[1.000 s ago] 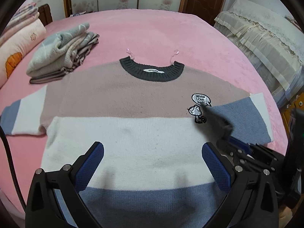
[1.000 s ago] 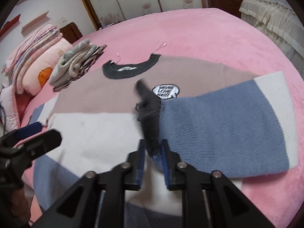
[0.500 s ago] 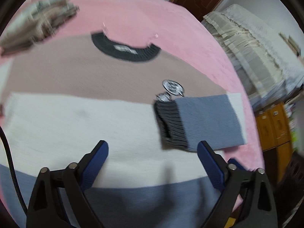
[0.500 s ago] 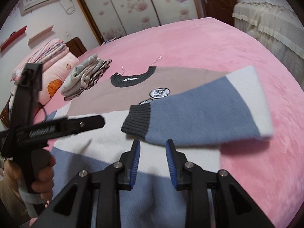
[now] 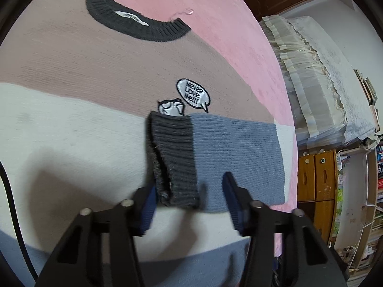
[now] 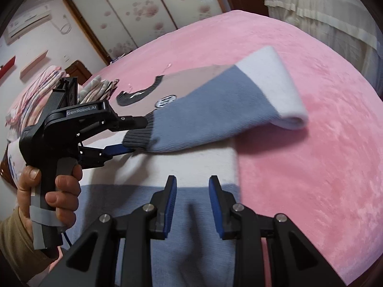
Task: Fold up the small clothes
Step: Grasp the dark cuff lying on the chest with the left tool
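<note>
Knit sweater (image 5: pixel 91 110) flat on pink bed (image 6: pixel 311 155), sleeve (image 5: pixel 234 157) laid across chest. My left tongs (image 5: pixel 190 198) closing around cuff (image 5: pixel 174 160) to take over; right tongs (image 6: pixel 192 205) apart, empty.

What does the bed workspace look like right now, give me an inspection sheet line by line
Surface: pink plush bedspread, bare to the sweater's right.
Job's things: striped knit sweater lies flat, face up; its blue sleeve is folded across the front, its dark ribbed cuff just below the cartoon patch.
Clutter: folded grey clothes pile beyond the collar.
Grippers: left hand-held gripper closing, cuff between its pads, grip not yet clear; right hand-held gripper open, empty, over the blue hem band.
Cables: black cable at the left edge of the left wrist view.
Surroundings: floral wardrobe doors, cream frilled cover, wooden cabinet.
</note>
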Demonstrator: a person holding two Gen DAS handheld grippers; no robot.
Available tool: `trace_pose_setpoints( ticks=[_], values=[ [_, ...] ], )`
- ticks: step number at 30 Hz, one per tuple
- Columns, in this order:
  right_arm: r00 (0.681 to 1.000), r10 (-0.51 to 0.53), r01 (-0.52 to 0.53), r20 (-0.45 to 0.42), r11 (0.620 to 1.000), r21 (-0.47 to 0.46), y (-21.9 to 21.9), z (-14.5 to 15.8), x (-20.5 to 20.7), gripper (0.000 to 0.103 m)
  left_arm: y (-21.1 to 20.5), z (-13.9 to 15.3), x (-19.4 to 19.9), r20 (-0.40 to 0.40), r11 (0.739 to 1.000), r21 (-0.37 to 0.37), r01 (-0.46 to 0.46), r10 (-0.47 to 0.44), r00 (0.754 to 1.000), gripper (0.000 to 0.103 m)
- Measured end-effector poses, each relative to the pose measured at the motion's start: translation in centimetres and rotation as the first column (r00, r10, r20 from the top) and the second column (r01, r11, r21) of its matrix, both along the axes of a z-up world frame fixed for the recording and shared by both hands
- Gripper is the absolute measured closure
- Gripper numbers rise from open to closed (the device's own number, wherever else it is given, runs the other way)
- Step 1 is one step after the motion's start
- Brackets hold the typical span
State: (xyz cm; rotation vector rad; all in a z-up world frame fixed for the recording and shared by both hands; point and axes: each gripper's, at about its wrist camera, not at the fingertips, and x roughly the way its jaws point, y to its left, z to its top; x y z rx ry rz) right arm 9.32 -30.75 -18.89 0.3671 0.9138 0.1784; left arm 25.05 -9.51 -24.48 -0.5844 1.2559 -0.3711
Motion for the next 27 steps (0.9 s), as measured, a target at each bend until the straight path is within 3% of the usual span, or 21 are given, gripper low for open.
trace_pose_setpoints(
  ticks=[2,3,5,8,12,17,20,27],
  values=[
    [1.000,-0.017,0.017,-0.003,1.000,0.008,-0.7,-0.2,-0.2,0.075,-0.8,-0.2,0.4,-0.002,1.000,0.015,0.003,-0.003,1.000,0.090],
    [1.000,-0.024,0.024,-0.003,1.000,0.008,-1.0,-0.2,-0.3,0.075,-1.3,-0.2,0.6,-0.007,0.999,0.034,0.005,-0.005,1.000,0.095],
    [0.999,-0.038,0.038,-0.007,0.999,0.005,-1.4,-0.3,-0.4,0.075,-1.8,0.4,0.9,0.006,0.998,0.058,-0.004,0.003,1.000,0.095],
    [0.997,-0.069,0.069,-0.017,0.998,-0.012,-2.4,-0.7,-0.4,0.075,-2.6,3.5,1.1,0.082,0.997,0.076,0.013,-0.019,0.996,0.095],
    [0.993,-0.111,0.110,-0.031,0.994,-0.016,-3.9,-1.4,0.5,0.075,-3.8,10.2,2.1,0.226,0.995,0.094,0.031,-0.052,0.973,0.096],
    [0.987,-0.158,0.158,-0.032,0.987,-0.009,-4.8,-1.7,2.6,0.074,-4.2,16.7,3.5,0.350,0.991,0.128,0.030,-0.073,0.934,0.096],
    [0.982,-0.187,0.187,-0.022,0.982,0.006,-5.1,-1.8,4.2,0.058,-3.5,19.0,3.9,0.391,0.990,0.142,0.011,-0.067,0.918,0.096],
    [0.979,-0.203,0.203,-0.023,0.979,0.018,-4.6,-2.2,7.6,0.057,1.5,20.8,4.3,0.415,0.985,0.154,-0.075,0.004,0.910,0.096]
  ],
)
